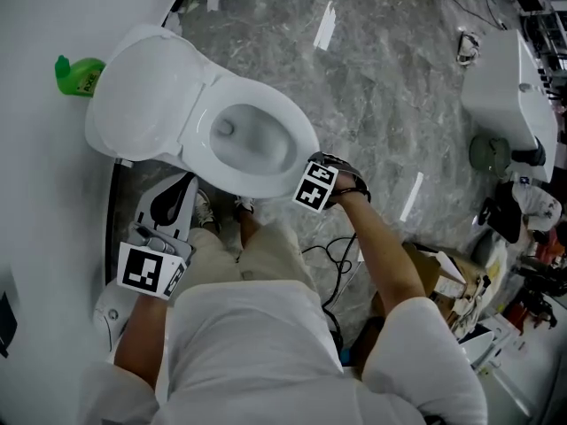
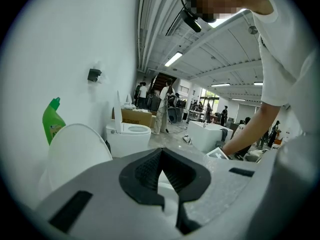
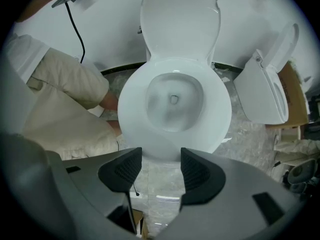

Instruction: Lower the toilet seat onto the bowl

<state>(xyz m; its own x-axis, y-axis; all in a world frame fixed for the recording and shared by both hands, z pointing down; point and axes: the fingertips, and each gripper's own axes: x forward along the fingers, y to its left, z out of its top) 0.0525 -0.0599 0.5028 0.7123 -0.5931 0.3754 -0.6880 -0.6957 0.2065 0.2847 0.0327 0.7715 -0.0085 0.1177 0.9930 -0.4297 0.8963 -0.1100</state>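
The white toilet (image 1: 190, 118) stands against the wall with its lid (image 1: 146, 96) raised. The seat ring (image 1: 295, 129) lies flat on the bowl. In the right gripper view the lid (image 3: 180, 19) is upright and the seat (image 3: 220, 111) is level around the bowl. My right gripper (image 1: 314, 184) points down at the toilet's front edge. It (image 3: 160, 156) is open, and the rim sits just beyond the fingertips with only floor showing between them. My left gripper (image 1: 180, 191) hangs low beside the toilet's base. Its (image 2: 161, 154) tips meet, empty.
A green bottle (image 1: 80, 75) stands by the wall behind the lid. A second toilet (image 3: 267, 89) stands nearby. A white basin unit (image 1: 509, 87) and cardboard boxes (image 1: 447, 282) are on the right. A black cable (image 1: 341, 255) runs over the marble floor by my legs.
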